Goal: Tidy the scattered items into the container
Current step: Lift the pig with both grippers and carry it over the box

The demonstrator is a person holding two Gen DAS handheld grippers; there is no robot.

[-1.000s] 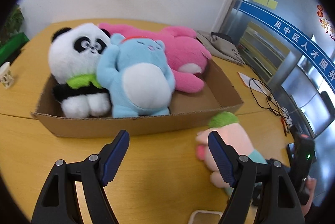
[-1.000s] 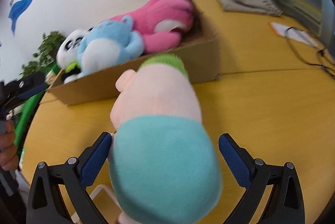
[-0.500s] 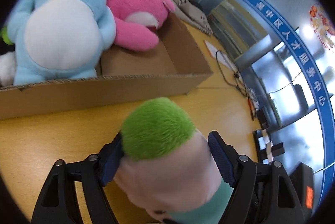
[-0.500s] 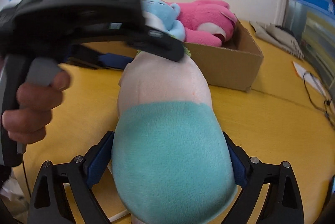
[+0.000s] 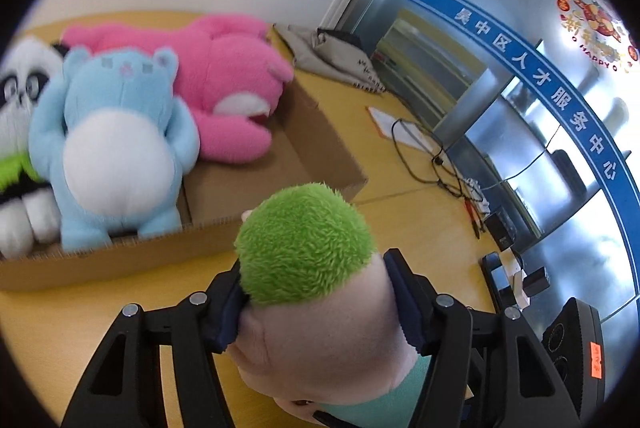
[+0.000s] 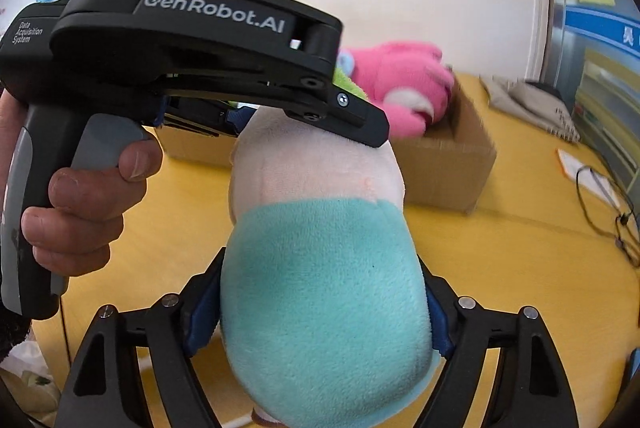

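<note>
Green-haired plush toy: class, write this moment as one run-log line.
left gripper: shut on green-haired plush toy head | right gripper: shut on its teal end | cardboard box: panda, blue, pink plush inside

The box (image 5: 320,132) has bare floor at its right end (blue plush (image 5: 116,148) and pink plush (image 5: 228,88) fill the rest).

A second ago your left gripper (image 5: 320,304) was open over bare tabletop, the peach plush doll with green hair and teal bottom (image 5: 320,292) off at its four o'clock; now its blue pads pinch the doll's head. Your right gripper (image 6: 320,312), which stood wide of the teal end, has closed against it. The cardboard box (image 5: 332,148) now sits at eleven o'clock.
</note>
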